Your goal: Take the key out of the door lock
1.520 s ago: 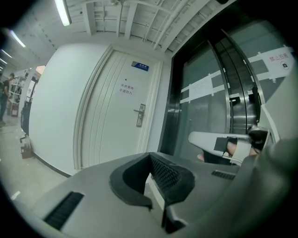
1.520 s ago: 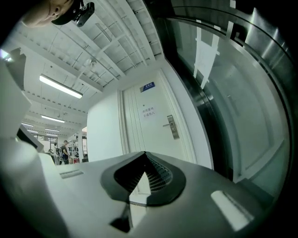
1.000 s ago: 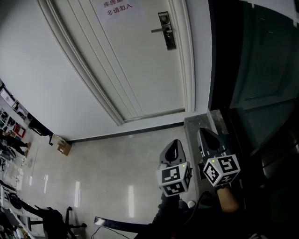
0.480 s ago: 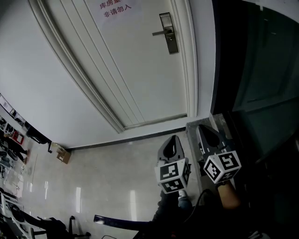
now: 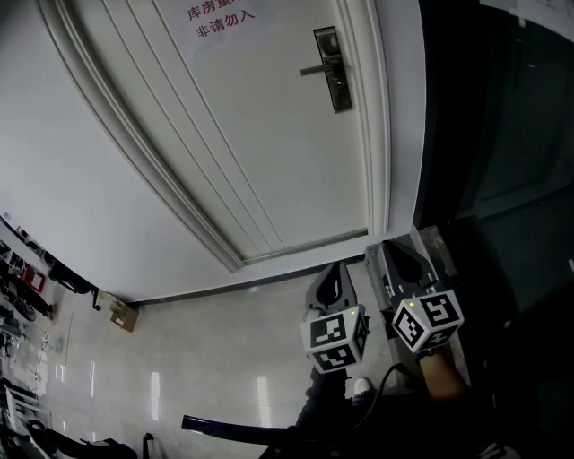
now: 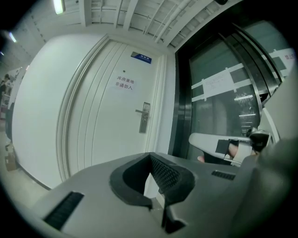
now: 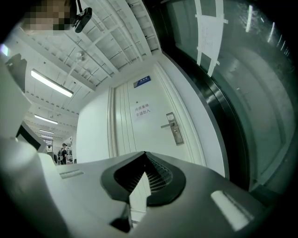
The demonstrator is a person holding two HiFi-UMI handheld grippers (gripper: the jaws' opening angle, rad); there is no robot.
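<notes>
**Tongs low and short of the lock; key not confirmed in any view**

Position. I hold both tongs down near the floor (image 5: 206,359), side by side, and well apart from the lock plate (image 5: 333,70) high on the white door (image 5: 269,152). The approach has not begun, in my judgement.

Tongs. The left tongs (image 6: 151,159) have their ribbed pads meeting at the tips, with only a thin sliver of light lower down and nothing held. The right tongs (image 7: 143,168) stand the same: tips together, empty.

Task item. The key should sit in the lock plate below the lever handle (image 5: 316,69). I cannot pick it out. In every view the plate is small and distant, and no key head or bow shows clearly.

Risks.
- Arriving with the tongs closed would strike the key or plate rather than take hold. They need opening first.
- The lever handle projects just above where the keyhole is likely to be. A high approach could catch it and press it down.
- Pulling a key not turned to its release position could jam it or let the pads slip off.
- The dark glass panel (image 5: 502,134) stands close on my right, so a wide swing may knock it.

Obscured. The red sign (image 5: 220,13) is cut by the head view's top edge.
</notes>
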